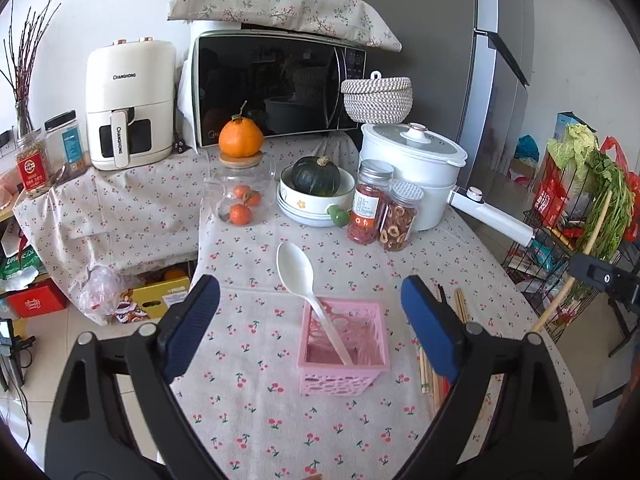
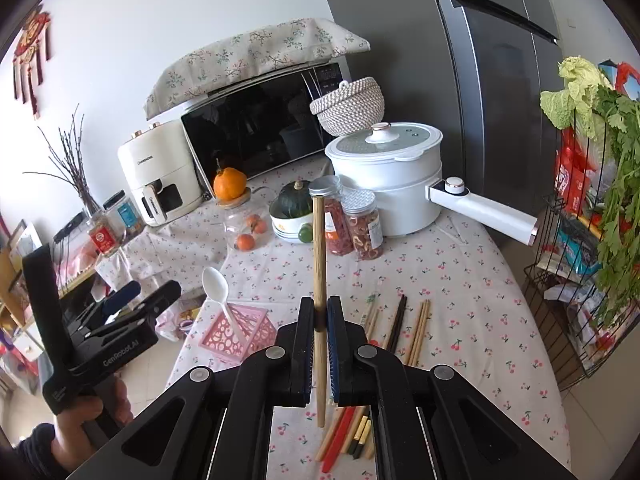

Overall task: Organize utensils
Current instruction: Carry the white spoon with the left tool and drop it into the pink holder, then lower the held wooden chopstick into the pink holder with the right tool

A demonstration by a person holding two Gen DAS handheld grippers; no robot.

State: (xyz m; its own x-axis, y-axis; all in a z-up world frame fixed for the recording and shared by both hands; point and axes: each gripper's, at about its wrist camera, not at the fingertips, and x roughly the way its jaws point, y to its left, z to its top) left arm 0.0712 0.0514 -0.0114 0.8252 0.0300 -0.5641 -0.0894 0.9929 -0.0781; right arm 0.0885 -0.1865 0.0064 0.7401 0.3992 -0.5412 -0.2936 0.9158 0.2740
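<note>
A pink perforated basket (image 1: 340, 384) stands on the cherry-print tablecloth, just beyond my left gripper (image 1: 310, 288). A white plastic spoon (image 1: 296, 268) leans in it with its bowl up and away from me. The left jaws stand wide open around the basket's far side and hold nothing. My right gripper (image 2: 320, 306) is shut on a single light wooden chopstick (image 2: 319, 248), held nearly upright above the table. Several loose chopsticks (image 2: 400, 324) of mixed colours lie on the cloth under and beyond it. The basket (image 2: 236, 332) and left gripper (image 2: 140, 296) sit to its left.
Behind the basket are two lidded jars (image 1: 370, 208), a bowl with a dark squash (image 1: 316, 176), a glass jar of oranges (image 1: 240, 196) and a white electric pot (image 1: 412, 168) whose handle sticks out right. A microwave (image 1: 276, 84), air fryer (image 1: 130, 108) and wire rack with greens (image 2: 580, 280) border the table.
</note>
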